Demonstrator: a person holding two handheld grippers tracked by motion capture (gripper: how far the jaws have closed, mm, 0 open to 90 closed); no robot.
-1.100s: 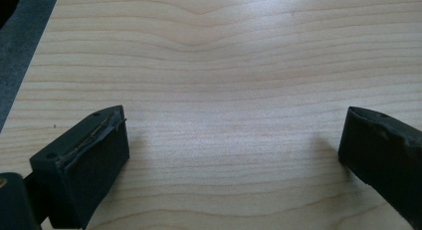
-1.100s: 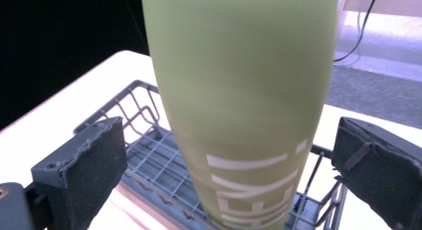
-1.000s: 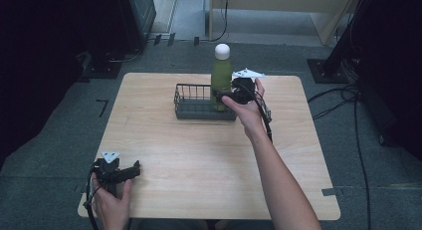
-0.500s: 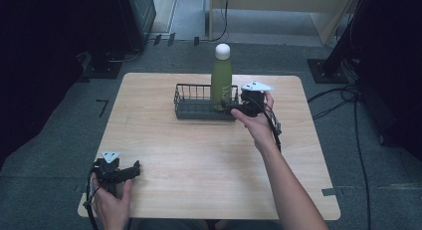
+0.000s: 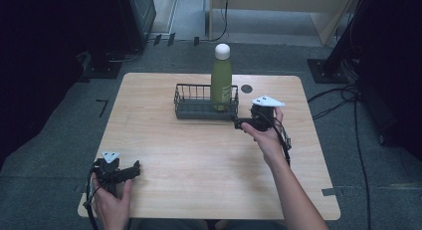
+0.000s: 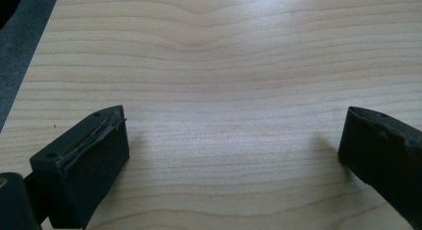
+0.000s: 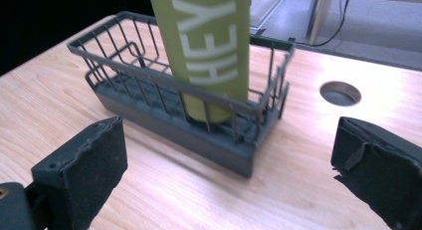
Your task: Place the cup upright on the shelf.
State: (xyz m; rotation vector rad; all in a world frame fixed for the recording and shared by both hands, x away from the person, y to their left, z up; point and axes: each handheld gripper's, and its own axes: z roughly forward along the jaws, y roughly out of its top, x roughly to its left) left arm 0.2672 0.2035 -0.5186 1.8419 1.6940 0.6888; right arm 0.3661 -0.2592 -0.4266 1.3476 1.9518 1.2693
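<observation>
A green bottle (image 5: pixel 221 83) with a white cap stands upright in the right end of a dark wire basket (image 5: pixel 192 108) at the back middle of the table. In the right gripper view the bottle (image 7: pixel 209 46) rises inside the basket (image 7: pixel 174 118), white letters on its side. My right gripper (image 5: pixel 239 124) is open, just right of and in front of the basket, nothing between its jaws (image 7: pixel 226 165). My left gripper (image 5: pixel 133 169) rests open near the front left corner, over bare wood (image 6: pixel 234 140).
The wooden table (image 5: pixel 209 165) has a round cable hole (image 5: pixel 246 88) behind the right gripper, also seen as a hole (image 7: pixel 340 93) in the right gripper view. Dark equipment and cables stand on the grey floor around the table.
My right gripper has let go of the bottle and drawn back toward me, from bottle height down to the table beside the basket. The left gripper has not moved.
</observation>
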